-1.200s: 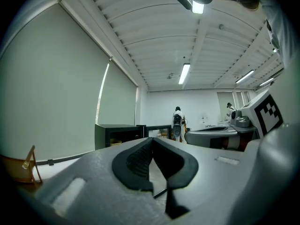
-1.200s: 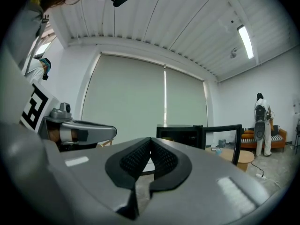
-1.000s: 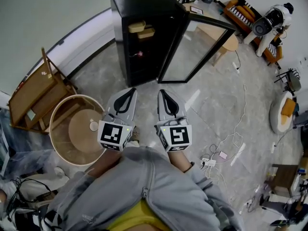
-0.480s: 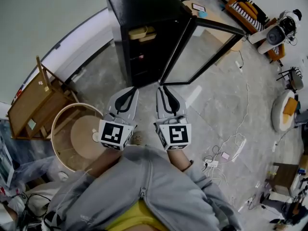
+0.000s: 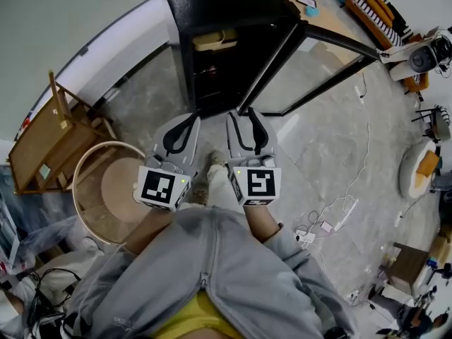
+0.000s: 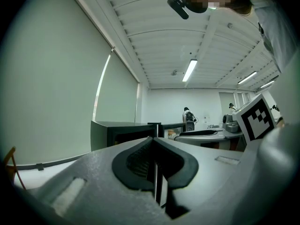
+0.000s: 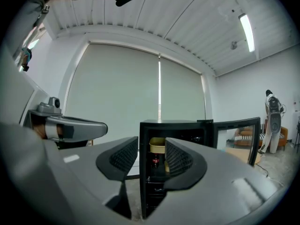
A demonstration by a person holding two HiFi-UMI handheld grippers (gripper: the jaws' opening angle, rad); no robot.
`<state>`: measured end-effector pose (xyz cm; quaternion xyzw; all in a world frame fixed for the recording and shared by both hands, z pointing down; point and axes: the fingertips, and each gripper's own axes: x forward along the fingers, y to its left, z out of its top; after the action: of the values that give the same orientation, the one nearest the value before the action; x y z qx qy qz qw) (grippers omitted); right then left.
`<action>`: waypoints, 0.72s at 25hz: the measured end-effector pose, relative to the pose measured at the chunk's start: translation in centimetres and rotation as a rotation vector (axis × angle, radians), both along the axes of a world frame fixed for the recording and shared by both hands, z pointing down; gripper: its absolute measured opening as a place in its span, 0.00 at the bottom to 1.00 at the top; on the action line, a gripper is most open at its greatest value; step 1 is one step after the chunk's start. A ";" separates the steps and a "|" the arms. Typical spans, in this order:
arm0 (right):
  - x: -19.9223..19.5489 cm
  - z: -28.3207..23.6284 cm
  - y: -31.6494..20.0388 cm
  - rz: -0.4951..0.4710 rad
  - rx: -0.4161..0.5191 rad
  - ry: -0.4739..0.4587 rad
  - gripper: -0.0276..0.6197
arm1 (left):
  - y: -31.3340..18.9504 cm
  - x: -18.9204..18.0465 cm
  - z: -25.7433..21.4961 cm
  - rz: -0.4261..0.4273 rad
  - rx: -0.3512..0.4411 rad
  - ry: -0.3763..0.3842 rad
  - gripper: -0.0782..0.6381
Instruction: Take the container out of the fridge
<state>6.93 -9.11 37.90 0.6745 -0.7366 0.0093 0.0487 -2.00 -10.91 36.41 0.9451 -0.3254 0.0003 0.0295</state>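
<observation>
Evidently the reach has not begun. The fridge (image 5: 212, 9) stands on the floor with its glass door (image 5: 311, 66) swung wide to the right of the cabinet as the person faces it, which leaves the front free for a straight approach. The container (image 7: 157, 145), a pale yellow tub, sits on the upper shelf inside the fridge near the front edge, so it should come out with a level pull rather than a lift over anything. A dark bottle (image 7: 155, 161) with a red label stands on the shelf below it, clear of that path. In the head view a second tan shape shows just beside the container on the same shelf, but it is too small there to tell whether it is a lid, another tub or part of the same one. Both tools are held side by side in front of the fridge, well short of its opening and pointed at it. The right tool (image 5: 244, 119) is opening its jaws with nothing between them. Its own view frames the container in the gap, which suggests it is being lined up to do the grasping. The left tool (image 5: 188, 122) has its jaws pressed together and empty, probably in reserve, since the open door needs no holding.
</observation>
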 end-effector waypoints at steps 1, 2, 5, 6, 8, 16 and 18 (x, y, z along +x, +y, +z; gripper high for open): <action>0.2 0.2 -0.9 -0.012 0.001 0.000 0.31 | -0.7 0.2 0.0 -0.009 -0.002 -0.004 0.12; 0.4 0.4 -1.8 -0.024 0.000 0.000 0.31 | -1.5 0.6 0.1 -0.017 -0.003 -0.007 0.12; 1.3 0.9 -4.7 -0.053 0.001 -0.002 0.33 | -3.7 1.7 0.2 -0.041 0.002 -0.017 0.12; 1.7 1.0 -5.7 -0.060 0.006 -0.003 0.33 | -4.5 2.1 0.2 -0.049 0.004 -0.019 0.12; 2.6 1.2 -7.6 -0.076 0.011 -0.006 0.33 | -6.2 3.0 0.1 -0.068 0.008 -0.019 0.12; 3.9 3.6 -14.3 -0.190 -0.017 -0.013 0.36 | -11.6 4.5 1.2 -0.175 -0.003 -0.027 0.12; 3.7 4.4 -15.5 -0.213 -0.029 -0.017 0.38 | -12.5 4.4 1.5 -0.195 -0.005 -0.032 0.12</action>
<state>10.64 -24.59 42.26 0.5915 -0.8043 0.0204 0.0530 2.38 -23.45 37.89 0.9087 -0.4164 0.0134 0.0266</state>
